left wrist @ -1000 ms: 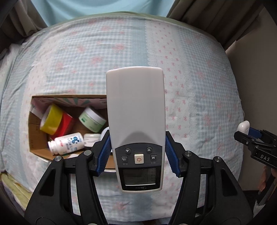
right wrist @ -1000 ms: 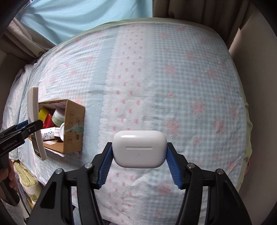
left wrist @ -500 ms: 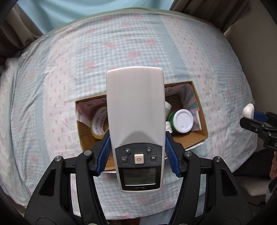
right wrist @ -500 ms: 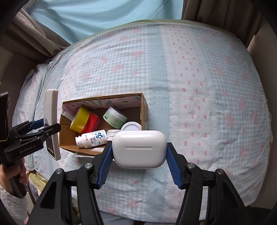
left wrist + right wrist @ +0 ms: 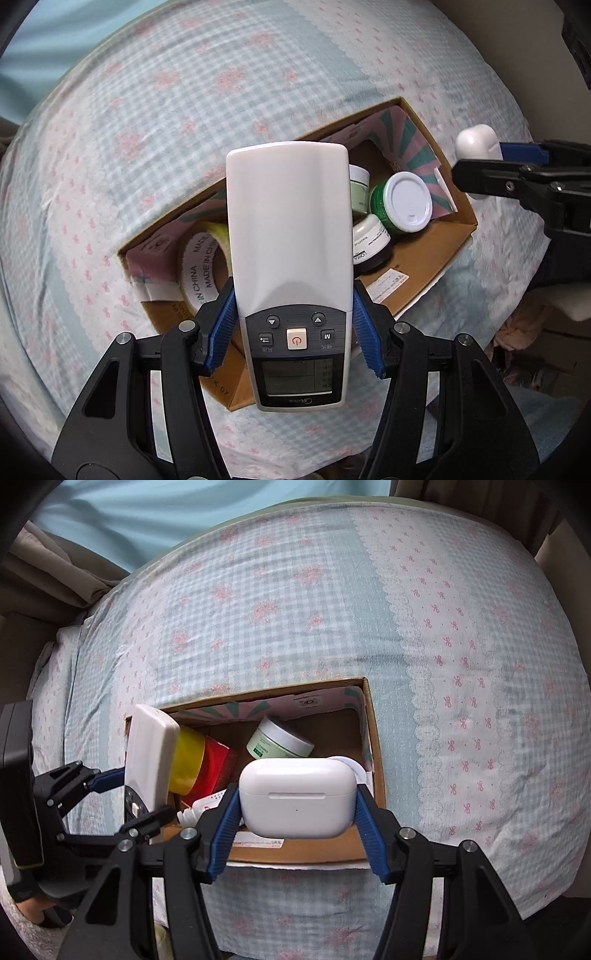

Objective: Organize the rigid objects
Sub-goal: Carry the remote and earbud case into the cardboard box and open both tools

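Left wrist view: left gripper (image 5: 293, 317) clamped on remote control (image 5: 290, 236), held above cardboard box (image 5: 424, 254); tape roll (image 5: 201, 266) and jars partly hidden behind it.

Right wrist view: right gripper (image 5: 297, 812) clamped on earbuds case (image 5: 297, 797), held over box's near wall, bottle mostly hidden.

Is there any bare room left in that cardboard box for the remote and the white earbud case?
In the cardboard box, the bare floor lies along the near wall, in front of the green jar and dark-based jar. The end with the tape rolls and the bottle is crowded. The back corner behind the pale green jar looks open.
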Action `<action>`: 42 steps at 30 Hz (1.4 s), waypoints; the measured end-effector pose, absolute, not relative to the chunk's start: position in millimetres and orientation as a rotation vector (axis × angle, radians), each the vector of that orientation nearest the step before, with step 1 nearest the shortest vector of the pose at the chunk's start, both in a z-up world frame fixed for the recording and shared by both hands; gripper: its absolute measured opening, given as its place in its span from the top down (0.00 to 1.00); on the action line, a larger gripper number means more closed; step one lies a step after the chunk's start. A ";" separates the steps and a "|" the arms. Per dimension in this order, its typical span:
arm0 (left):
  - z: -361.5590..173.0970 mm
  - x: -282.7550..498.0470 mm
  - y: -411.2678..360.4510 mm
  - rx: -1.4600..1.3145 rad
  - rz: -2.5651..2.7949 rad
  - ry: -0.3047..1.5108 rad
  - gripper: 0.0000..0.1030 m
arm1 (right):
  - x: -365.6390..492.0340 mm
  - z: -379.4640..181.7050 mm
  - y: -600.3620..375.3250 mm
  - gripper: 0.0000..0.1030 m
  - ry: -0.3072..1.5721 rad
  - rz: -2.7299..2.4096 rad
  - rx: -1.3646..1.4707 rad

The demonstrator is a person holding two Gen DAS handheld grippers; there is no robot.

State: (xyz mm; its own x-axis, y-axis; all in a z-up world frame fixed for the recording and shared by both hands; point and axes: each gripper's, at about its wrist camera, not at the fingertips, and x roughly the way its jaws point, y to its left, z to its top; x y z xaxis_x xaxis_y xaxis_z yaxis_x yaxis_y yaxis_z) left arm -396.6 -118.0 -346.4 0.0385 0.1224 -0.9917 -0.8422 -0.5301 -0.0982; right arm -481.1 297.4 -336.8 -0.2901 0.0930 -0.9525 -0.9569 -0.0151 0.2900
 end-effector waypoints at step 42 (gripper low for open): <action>-368.2 -391.5 -115.5 -1.507 1.590 0.838 0.00 | -470.5 -395.2 314.5 0.00 1.516 1.382 -0.883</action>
State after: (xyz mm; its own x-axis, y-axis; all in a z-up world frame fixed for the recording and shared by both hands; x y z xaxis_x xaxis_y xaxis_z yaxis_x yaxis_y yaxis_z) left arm -391.5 -115.5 -368.2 0.0026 0.0943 -0.9955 -0.8746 -0.4826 -0.0480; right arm -470.5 314.5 -395.2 -0.3631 0.0544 -0.9302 -0.9212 0.1289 0.3671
